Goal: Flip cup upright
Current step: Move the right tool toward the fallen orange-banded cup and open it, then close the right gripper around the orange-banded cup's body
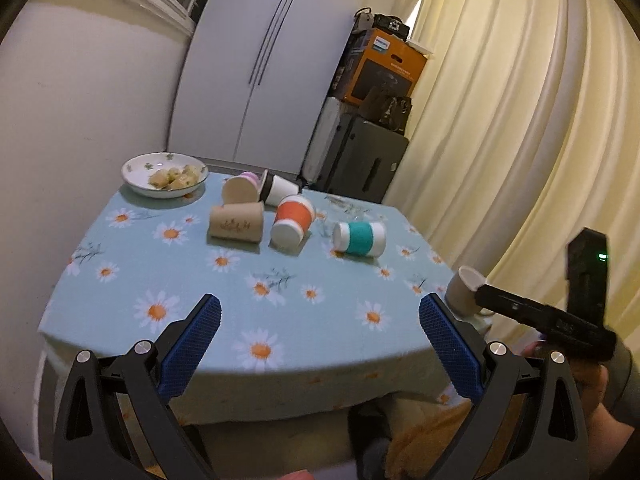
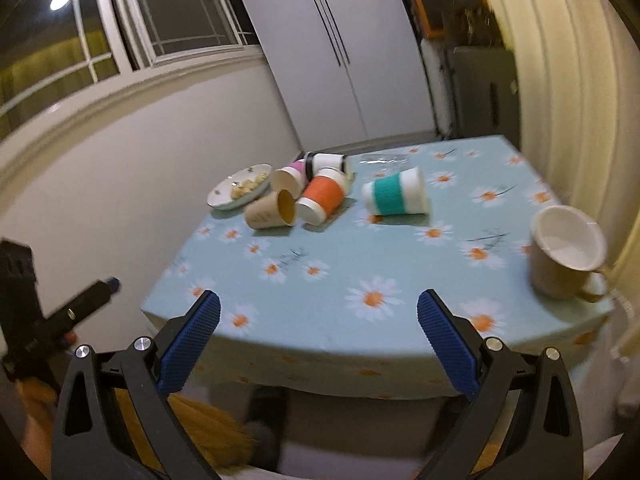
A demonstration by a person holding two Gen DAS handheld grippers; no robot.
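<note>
Both grippers are released, jaws spread wide, nothing between them: left gripper (image 1: 320,328) and right gripper (image 2: 319,326) hover off the near edge of the table (image 1: 120,312), well apart from the cups.

Count: five paper cups lying on their sides, one upright mug (image 2: 566,252), one bowl of food (image 1: 165,175).

Cups, far half of the table:
- teal-sleeved cup (image 2: 396,197), alone, long axis left-right, base toward the left in the right wrist view
- orange-sleeved cup (image 2: 323,197), axis diagonal
- brown cup (image 2: 271,210), mouth facing right in the right wrist view
- pink-banded cup (image 1: 242,187) and white cup (image 1: 280,191), behind these, touching

Mug stands at the table's right edge, nearest the right gripper
</note>
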